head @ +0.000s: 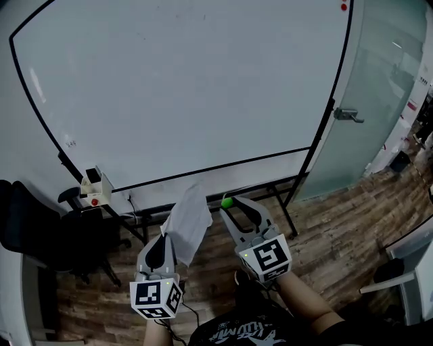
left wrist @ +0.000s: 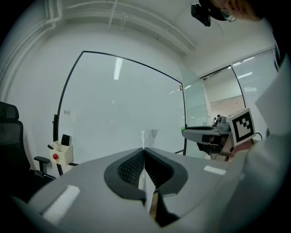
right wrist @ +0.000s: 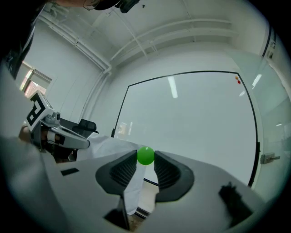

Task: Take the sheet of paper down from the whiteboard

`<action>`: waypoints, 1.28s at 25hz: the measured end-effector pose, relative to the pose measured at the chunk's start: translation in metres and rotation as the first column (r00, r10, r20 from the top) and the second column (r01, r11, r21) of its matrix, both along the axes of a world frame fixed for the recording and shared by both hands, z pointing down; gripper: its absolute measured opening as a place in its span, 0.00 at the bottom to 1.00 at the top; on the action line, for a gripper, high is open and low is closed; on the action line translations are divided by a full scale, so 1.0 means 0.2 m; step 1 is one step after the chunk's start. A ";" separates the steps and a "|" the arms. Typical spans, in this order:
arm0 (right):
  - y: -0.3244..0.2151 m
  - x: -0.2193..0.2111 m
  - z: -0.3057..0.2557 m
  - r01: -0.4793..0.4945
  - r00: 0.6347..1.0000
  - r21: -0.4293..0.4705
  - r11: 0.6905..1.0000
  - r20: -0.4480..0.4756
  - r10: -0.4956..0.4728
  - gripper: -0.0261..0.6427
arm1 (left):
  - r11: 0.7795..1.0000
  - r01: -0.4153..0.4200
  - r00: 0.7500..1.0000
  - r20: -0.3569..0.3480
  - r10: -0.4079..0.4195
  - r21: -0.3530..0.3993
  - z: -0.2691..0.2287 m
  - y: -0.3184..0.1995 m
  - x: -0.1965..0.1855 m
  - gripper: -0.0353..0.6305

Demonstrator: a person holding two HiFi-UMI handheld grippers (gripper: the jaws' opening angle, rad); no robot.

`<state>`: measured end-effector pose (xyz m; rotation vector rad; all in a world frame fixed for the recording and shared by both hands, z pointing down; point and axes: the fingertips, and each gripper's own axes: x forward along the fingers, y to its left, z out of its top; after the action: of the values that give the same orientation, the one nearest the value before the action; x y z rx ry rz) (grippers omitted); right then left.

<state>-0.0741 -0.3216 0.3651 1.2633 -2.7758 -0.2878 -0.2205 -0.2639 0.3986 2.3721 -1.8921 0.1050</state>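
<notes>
The white sheet of paper is off the whiteboard and hangs crumpled below the board's lower edge. My left gripper is shut on it; in the left gripper view the sheet's edge sticks up between the closed jaws of that gripper. My right gripper is to the right of the sheet, shut on a small green round magnet. The right gripper view shows the magnet pinched at the jaw tips and the paper to the left. Both grippers are held back from the board.
A white holder with a red button hangs at the board's lower left, above a black office chair. Red magnets sit at the board's top right. A glass door with a handle stands right. The board's black stand legs rest on the wood floor.
</notes>
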 end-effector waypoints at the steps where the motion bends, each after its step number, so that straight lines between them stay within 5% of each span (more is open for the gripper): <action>1: 0.04 0.00 0.01 -0.006 1.000 -0.004 1.000 -0.001 0.006 0.23 | 1.000 -0.001 1.000 -0.002 0.001 0.000 0.00 0.04 -0.01 0.07; 19: 0.64 0.29 0.06 -0.163 0.987 -0.045 0.986 -0.017 0.163 0.23 | 0.997 -0.077 0.997 -0.019 0.077 0.004 0.02 0.52 0.06 0.07; 32: 0.99 0.64 0.04 -0.119 0.993 -0.051 0.992 -0.006 0.119 0.23 | 1.000 -0.016 1.000 0.002 0.016 -0.023 0.00 0.90 0.39 0.07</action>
<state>0.0536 -0.1241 0.3734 1.4073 -2.6739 -0.2081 -0.1428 -0.0842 0.3993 2.3738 -1.8629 0.1295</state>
